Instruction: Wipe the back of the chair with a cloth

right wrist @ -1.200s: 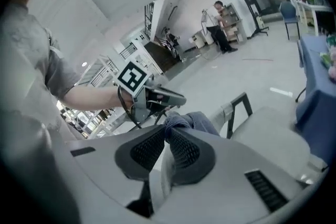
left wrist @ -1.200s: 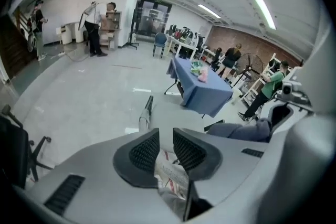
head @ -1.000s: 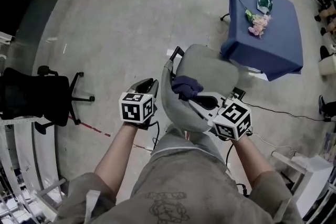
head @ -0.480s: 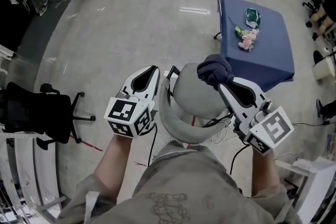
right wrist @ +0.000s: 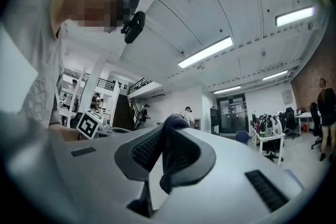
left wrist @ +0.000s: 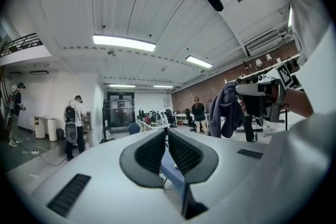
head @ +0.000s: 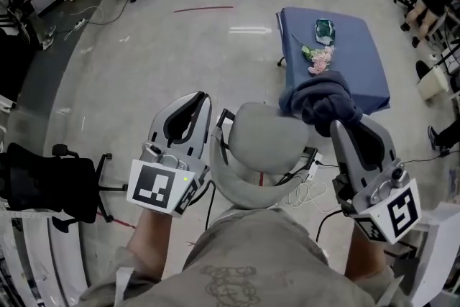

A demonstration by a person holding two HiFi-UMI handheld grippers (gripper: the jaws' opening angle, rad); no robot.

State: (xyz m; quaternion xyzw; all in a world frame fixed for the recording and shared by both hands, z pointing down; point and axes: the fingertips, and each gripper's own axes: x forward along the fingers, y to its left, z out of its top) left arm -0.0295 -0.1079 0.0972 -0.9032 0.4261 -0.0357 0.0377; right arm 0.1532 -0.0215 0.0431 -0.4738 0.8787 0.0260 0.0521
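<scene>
The grey chair (head: 264, 140) stands right below me, its curved back (head: 241, 190) nearest my body. My right gripper (head: 336, 127) is shut on a dark blue cloth (head: 320, 101), held up above the chair's right side. In the right gripper view the cloth (right wrist: 170, 131) is pinched between the pads and hangs down from the right gripper (right wrist: 163, 139). My left gripper (head: 195, 100) hovers over the chair's left side, apart from it. The left gripper (left wrist: 167, 136) has its jaws together with nothing between them. Beyond it the cloth (left wrist: 224, 113) dangles.
A table under a blue cover (head: 356, 72) carries flowers (head: 318, 60) and a green packet (head: 325, 29) behind the chair. A black office chair (head: 43, 180) stands at the left. Cables (head: 307, 192) lie on the floor by the chair. People stand at the room's far end.
Both grippers have come up high from beside the chair's back. The right one lifted the cloth off the seat to above the chair.
</scene>
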